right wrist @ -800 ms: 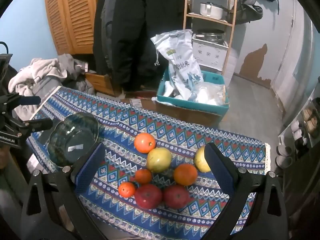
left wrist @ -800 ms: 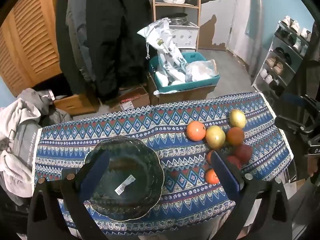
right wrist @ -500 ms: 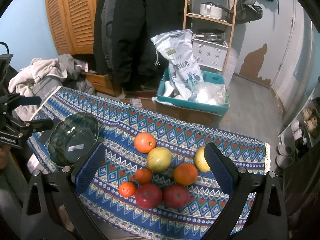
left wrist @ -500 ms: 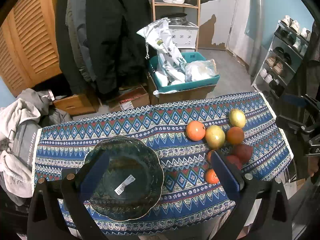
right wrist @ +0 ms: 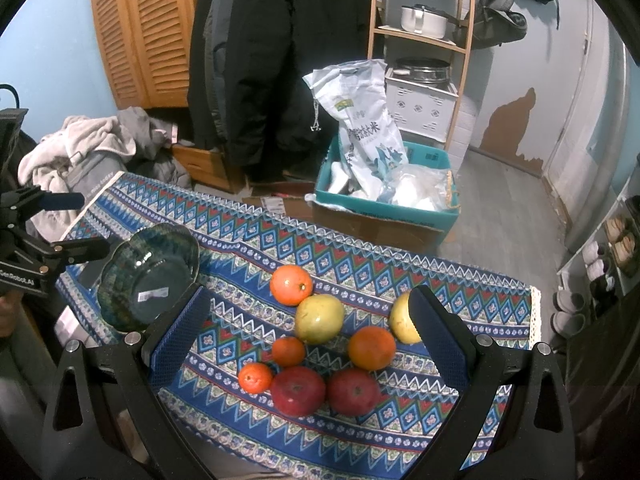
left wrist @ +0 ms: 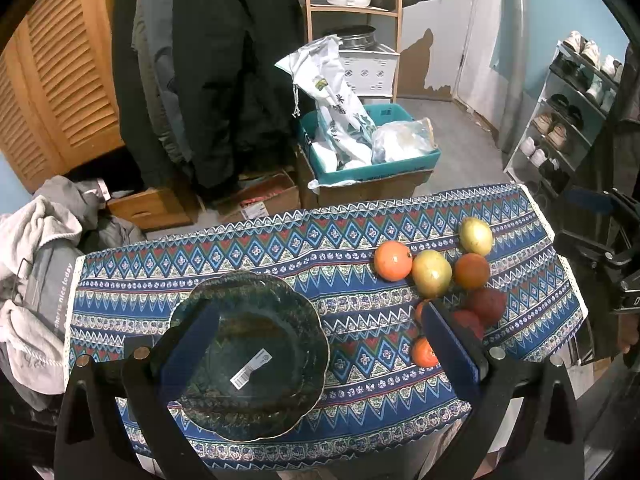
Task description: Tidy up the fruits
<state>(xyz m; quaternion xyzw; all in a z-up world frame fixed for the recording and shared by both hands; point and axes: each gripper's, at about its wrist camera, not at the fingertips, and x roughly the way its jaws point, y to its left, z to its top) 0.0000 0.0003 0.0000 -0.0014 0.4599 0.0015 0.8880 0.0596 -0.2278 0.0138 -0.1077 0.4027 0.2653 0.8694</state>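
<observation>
Hovering above the left part of the counter [left wrist: 248, 248], the left gripper [left wrist: 320, 350] has its fingers [left wrist: 188, 344] spread wide apart with nothing between the pads, and it looks down on a dark green glass bowl [left wrist: 256, 360] with a scalloped rim and a white barcode sticker inside; the bowl holds no fruit. A blue patterned cloth [right wrist: 360, 252] covers the counter. To the right of the bowl, well apart from it, the fruits lie in a loose cluster: a large orange [right wrist: 291, 285] nearest the far edge, a yellow-green fruit [right wrist: 319, 319] touching it, a small orange [right wrist: 288, 351] just below, and another small orange [right wrist: 255, 377] beside a red apple [right wrist: 298, 391]. A second red apple [right wrist: 353, 391] sits touching the first, with a medium orange [right wrist: 371, 348] just behind it and a second yellow-green fruit [right wrist: 402, 318] farthest right, partly hidden by a finger pad. The right gripper [right wrist: 310, 344] hangs over this cluster, fingers [right wrist: 440, 340] wide apart and gripping nothing. Behind the counter stand a teal bin [right wrist: 424, 216] with a white rice sack [right wrist: 360, 128] and hanging dark coats [right wrist: 272, 60].
</observation>
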